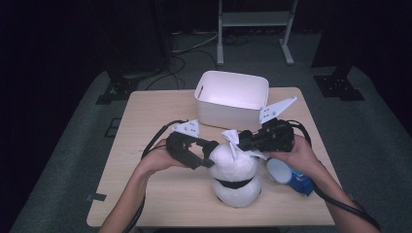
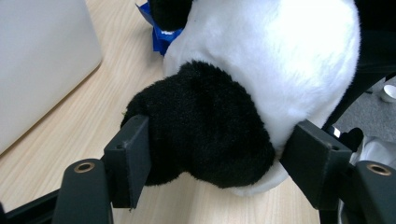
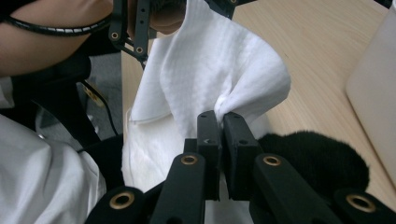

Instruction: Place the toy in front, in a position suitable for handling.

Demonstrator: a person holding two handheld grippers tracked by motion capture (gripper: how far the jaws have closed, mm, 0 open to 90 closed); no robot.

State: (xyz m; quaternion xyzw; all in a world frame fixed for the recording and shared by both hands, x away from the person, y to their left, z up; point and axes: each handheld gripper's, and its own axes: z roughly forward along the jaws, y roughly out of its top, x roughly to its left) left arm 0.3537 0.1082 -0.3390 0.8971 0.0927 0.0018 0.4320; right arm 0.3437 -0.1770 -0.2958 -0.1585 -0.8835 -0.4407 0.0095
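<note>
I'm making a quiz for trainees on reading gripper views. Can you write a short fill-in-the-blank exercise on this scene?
1. The right gripper is shut on a white ____.
2. The left gripper has its jaws open around the plush panda's ____ ear.
3. The white bin stands on the table's ____ side from the person.

Missing words: cloth; black; far

Black grippers [image 1: 209, 154], brass-ringed screw holes

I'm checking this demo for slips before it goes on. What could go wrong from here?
1. The right hand-held gripper pinches only a small fold of the white waffle cloth; it may slip free.
2. The left hand-held gripper stands open around the black plush limb of the black-and-white panda soft toy, so tugging the cloth could tip the toy.
</note>
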